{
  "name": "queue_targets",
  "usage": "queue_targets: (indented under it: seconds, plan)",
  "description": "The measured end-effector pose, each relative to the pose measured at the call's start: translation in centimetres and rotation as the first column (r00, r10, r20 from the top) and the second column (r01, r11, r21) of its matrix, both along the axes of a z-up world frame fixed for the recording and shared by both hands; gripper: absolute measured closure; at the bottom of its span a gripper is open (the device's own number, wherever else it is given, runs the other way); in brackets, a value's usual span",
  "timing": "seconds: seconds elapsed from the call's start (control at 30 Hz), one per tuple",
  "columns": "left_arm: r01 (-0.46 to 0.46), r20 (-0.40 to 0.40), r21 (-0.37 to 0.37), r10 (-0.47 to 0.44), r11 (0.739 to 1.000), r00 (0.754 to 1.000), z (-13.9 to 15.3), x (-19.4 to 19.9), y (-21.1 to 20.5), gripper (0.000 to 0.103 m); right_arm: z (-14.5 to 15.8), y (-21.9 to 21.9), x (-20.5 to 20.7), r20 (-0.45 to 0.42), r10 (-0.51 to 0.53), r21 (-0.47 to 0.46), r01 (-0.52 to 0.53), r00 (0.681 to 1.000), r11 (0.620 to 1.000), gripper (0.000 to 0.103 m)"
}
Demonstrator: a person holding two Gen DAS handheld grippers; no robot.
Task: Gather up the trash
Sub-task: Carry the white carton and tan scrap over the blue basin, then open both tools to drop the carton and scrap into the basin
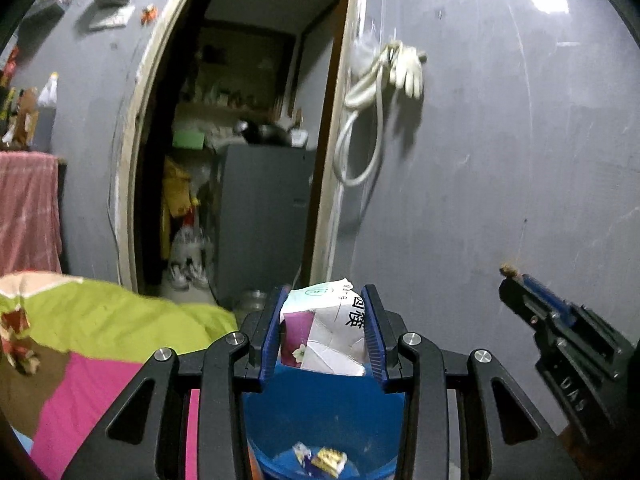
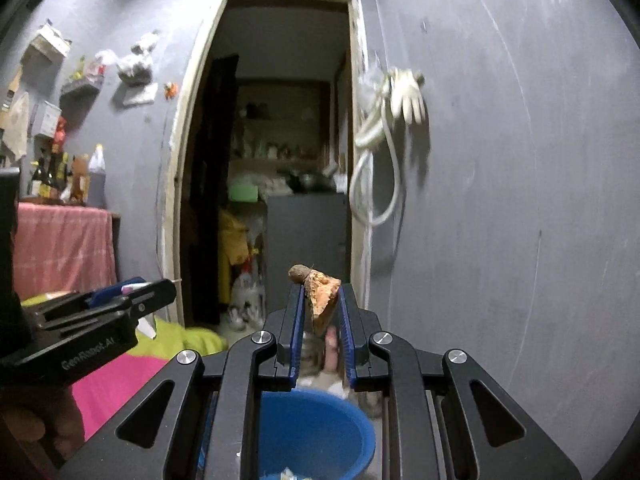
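My left gripper (image 1: 325, 332) is shut on a crumpled white and purple paper carton (image 1: 324, 336), held above a blue bucket (image 1: 320, 412) that has small scraps of trash at its bottom. My right gripper (image 2: 322, 320) is shut on a brown-orange scrap of peel (image 2: 320, 296) with a stubby stem end, also held over the blue bucket (image 2: 316, 428). In the left wrist view the right gripper (image 1: 510, 280) shows at the right edge with the peel at its tip. The left gripper (image 2: 160, 288) appears at the left in the right wrist view.
A grey wall with an open doorway (image 2: 280, 160) lies ahead, with a dark cabinet (image 2: 308, 240) and clutter inside. A white hose and glove (image 2: 388, 120) hang on the wall. A green and pink blanket (image 1: 100, 340) lies left. A pink-draped table (image 2: 60, 248) holds bottles.
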State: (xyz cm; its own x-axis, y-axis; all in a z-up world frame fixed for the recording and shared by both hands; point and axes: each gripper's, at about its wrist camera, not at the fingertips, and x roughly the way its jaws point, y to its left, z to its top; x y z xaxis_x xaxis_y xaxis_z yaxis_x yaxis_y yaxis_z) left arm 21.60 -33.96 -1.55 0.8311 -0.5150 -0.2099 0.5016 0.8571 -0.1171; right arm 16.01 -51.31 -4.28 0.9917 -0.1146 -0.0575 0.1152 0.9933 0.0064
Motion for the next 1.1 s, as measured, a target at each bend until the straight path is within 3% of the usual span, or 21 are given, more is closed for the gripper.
queue_targets:
  seconds: [0.47,0.83,1.1]
  plan:
    - [0.03,-0.244,0.1,-0.005,0.995,0.97,-6.3,3.8,-1.9,0.07,-5.5,-1.4,3.7,-0.224,0.061,0.115,-0.036,0.973,0.993,0.088]
    - [0.038,-0.325,0.11,0.0,0.993,0.946,-8.2,5.3,-2.0,0.07,-7.6,-1.6,5.0,-0.321,0.122,0.177,-0.067,0.939,0.982,0.087]
    - [0.031,-0.338,0.1,0.004,0.994,0.941,-7.9,5.7,-1.6,0.069,-7.0,-1.5,5.2,-0.316,0.119,0.171,-0.067,0.941,0.983,0.083]
